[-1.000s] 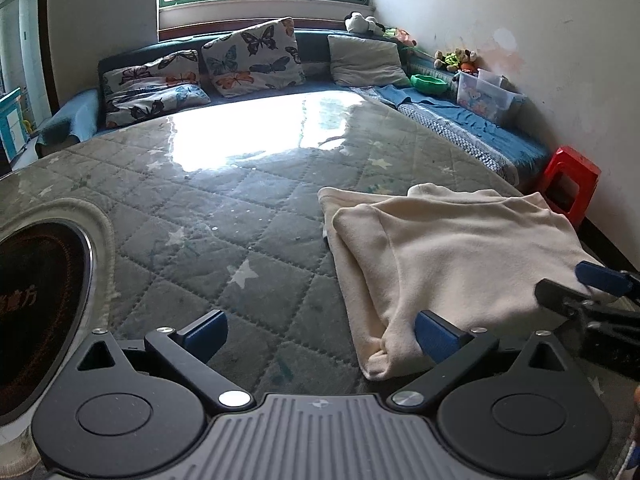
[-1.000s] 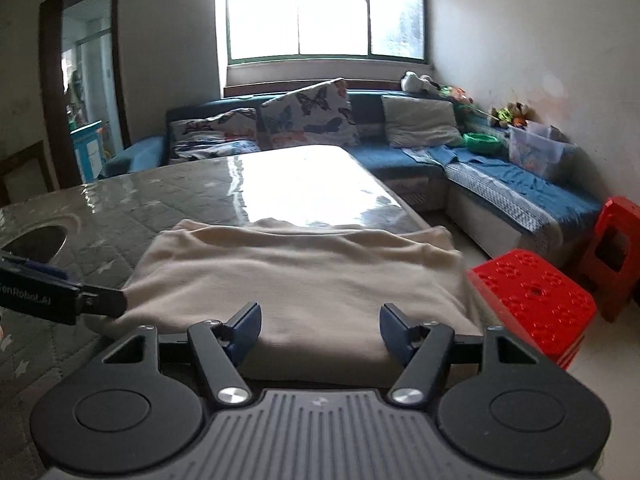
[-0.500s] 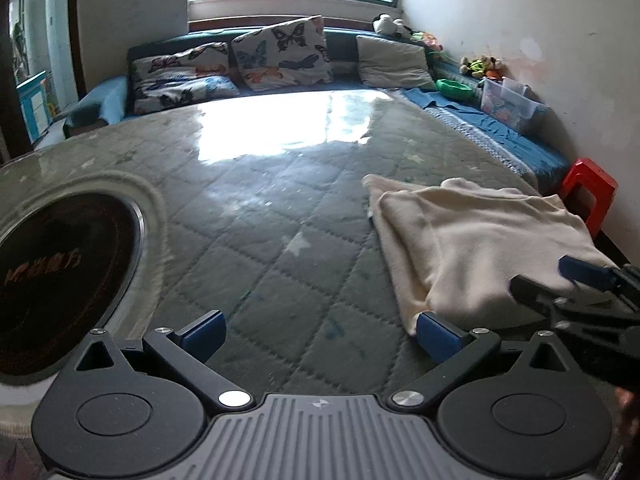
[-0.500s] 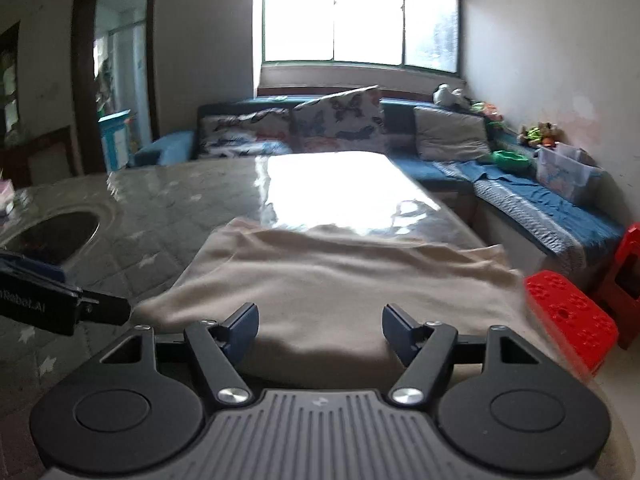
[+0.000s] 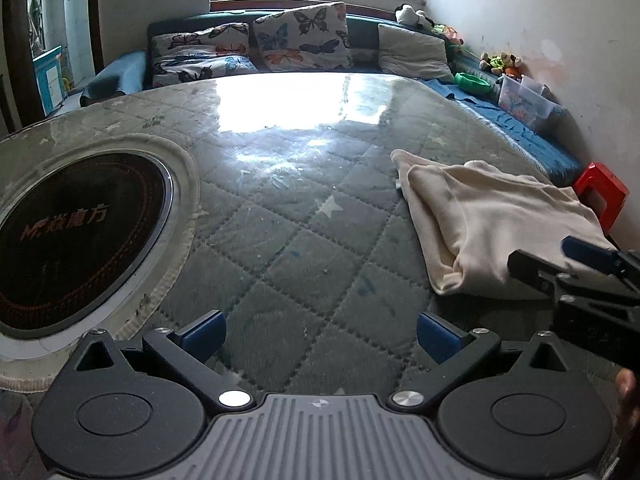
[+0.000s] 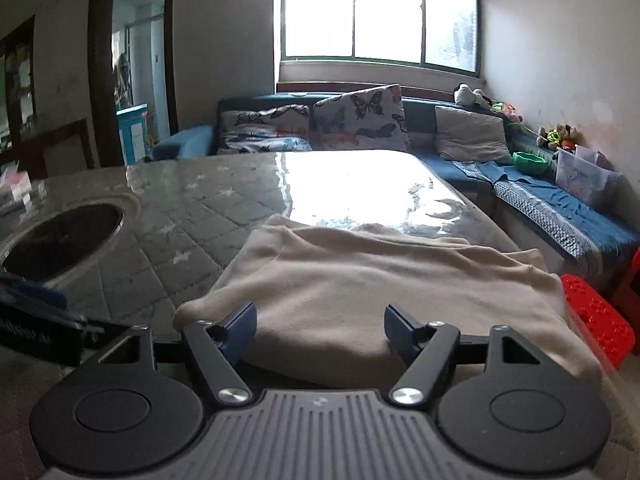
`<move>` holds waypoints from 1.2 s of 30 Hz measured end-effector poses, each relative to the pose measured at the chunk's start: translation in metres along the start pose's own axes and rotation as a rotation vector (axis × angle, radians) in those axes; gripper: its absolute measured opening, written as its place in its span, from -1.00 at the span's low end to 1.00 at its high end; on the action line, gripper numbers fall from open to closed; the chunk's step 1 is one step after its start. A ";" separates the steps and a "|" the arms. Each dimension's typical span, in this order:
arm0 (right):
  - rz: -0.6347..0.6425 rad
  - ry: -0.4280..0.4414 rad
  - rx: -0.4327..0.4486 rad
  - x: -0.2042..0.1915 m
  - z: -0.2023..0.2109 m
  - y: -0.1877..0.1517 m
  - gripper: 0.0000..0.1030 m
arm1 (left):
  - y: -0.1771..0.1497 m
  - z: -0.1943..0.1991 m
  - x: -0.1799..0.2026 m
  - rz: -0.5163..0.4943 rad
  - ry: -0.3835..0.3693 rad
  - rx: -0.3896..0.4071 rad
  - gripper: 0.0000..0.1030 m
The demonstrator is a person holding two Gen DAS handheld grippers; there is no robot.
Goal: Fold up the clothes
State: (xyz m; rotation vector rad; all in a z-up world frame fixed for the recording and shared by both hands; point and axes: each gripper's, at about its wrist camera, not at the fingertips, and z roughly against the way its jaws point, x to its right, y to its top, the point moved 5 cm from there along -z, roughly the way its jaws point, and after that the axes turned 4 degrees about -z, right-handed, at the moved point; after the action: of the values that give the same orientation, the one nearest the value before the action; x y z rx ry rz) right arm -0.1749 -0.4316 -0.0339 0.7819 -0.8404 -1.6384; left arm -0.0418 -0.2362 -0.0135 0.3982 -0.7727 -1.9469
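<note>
A cream garment (image 5: 496,224) lies folded on the right side of the quilted grey table (image 5: 304,208). It also fills the middle of the right wrist view (image 6: 384,280). My left gripper (image 5: 320,336) is open and empty above bare table, to the left of the garment. My right gripper (image 6: 320,332) is open and empty at the garment's near edge, its fingers (image 5: 576,256) showing at the right of the left wrist view. The left gripper shows at the left edge of the right wrist view (image 6: 36,320).
A round black cooktop (image 5: 76,240) is set into the table on the left. A blue sofa with butterfly pillows (image 5: 300,40) runs behind and along the right wall. Red stools (image 6: 596,320) stand beside the table's right edge.
My left gripper has drawn back and swung left, off the garment's corner. The garment now lies further right in its view. My right gripper has pulled back slightly.
</note>
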 end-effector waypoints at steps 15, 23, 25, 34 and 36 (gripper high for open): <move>-0.111 -0.072 -0.035 0.012 0.024 -0.013 0.87 | -0.014 0.012 0.004 -0.023 0.008 0.001 1.00; -0.144 -0.098 -0.050 0.016 0.031 -0.022 0.95 | -0.022 0.022 0.011 -0.045 0.018 0.018 1.00; -0.152 -0.101 -0.052 0.016 0.033 -0.023 0.96 | -0.024 0.024 0.013 -0.049 0.022 0.021 1.00; -0.192 -0.126 -0.065 0.019 0.041 -0.036 1.00 | -0.029 0.033 0.025 -0.064 0.009 0.031 1.00; -0.199 -0.132 -0.066 0.019 0.043 -0.038 1.00 | -0.029 0.034 0.028 -0.071 0.002 0.032 1.00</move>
State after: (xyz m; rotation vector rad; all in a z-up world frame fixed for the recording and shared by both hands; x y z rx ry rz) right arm -0.2344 -0.4382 -0.0446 0.7354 -0.8165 -1.9018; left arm -0.0941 -0.2396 -0.0068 0.4522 -0.7995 -2.0021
